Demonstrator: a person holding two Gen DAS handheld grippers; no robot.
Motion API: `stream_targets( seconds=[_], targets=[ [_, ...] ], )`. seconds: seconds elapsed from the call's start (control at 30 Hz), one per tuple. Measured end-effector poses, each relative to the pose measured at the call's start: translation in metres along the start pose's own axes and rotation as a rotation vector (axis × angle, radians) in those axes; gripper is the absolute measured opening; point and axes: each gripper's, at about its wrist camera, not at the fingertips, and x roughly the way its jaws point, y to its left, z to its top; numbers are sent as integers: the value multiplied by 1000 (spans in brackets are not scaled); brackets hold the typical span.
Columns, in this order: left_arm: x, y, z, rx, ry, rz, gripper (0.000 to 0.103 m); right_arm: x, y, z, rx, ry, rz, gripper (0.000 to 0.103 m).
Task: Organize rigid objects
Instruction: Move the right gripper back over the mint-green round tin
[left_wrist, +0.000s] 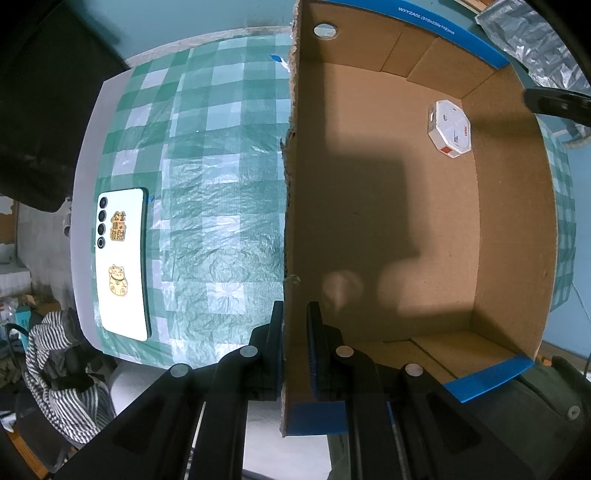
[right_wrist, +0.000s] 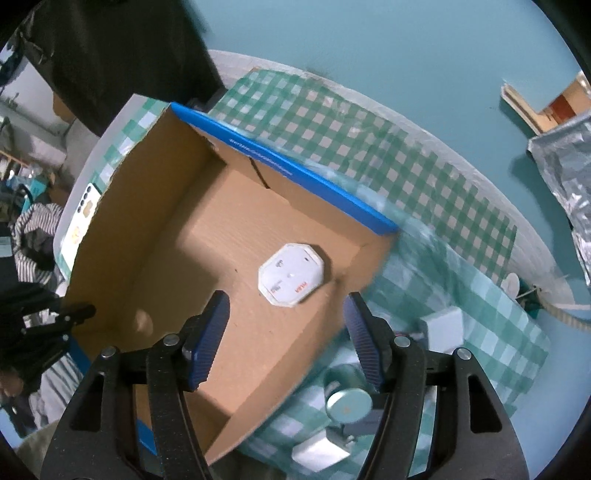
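We see a bench (left_wrist: 85, 155) spread with a green-and-white checked cloth (left_wrist: 221, 177) under crinkled clear plastic, set against a teal wall (right_wrist: 406, 44); striped fabric (left_wrist: 62, 373) lies off its near edge. An open cardboard box (left_wrist: 406, 221), brown inside with blue tape along its rims, stands on the cloth. On the box floor, near a far corner, lies a white octagonal packet (left_wrist: 450, 129) with small grey print and red lettering, flat and apart from the walls.

Our left gripper (left_wrist: 295, 347) has its jaws closed on the box's ragged side wall, one finger outside and one inside. Our right gripper (right_wrist: 286, 339) hangs over the box with its jaws wide apart and nothing between them, the packet just beyond the blue ribbed pads (right_wrist: 208, 339).

Only the left wrist view shows in full the white phone (left_wrist: 122, 262), camera side up with gold cat stickers, lying on the cloth beside the box. Only the right wrist view shows the round silver-lidded object (right_wrist: 349, 406) and white blocks (right_wrist: 445, 328) on the cloth at the box's other side.
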Motion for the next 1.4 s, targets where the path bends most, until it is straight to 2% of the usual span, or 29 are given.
stream_targets(
  seconds=[0.33, 0.47, 0.57, 0.9, 1.4],
  targets=[
    [-2, -6, 0, 9, -6, 8, 10, -29, -31, -32, 70, -11, -23, 66],
    [-2, -5, 0, 11, -7, 9, 10, -36, -48, -46, 112, -12, -38, 72],
    [-3, -6, 0, 10, -8, 9, 10, -37, -59, -57, 144, -6, -43, 73],
    [-4, -2, -1, 6, -6, 4, 10, -26, -72, -87, 174, 38, -37, 73],
    [-1, 0, -2, 9, -2, 9, 10, 11, -66, -110, 121, 82, 8, 73]
  ],
)
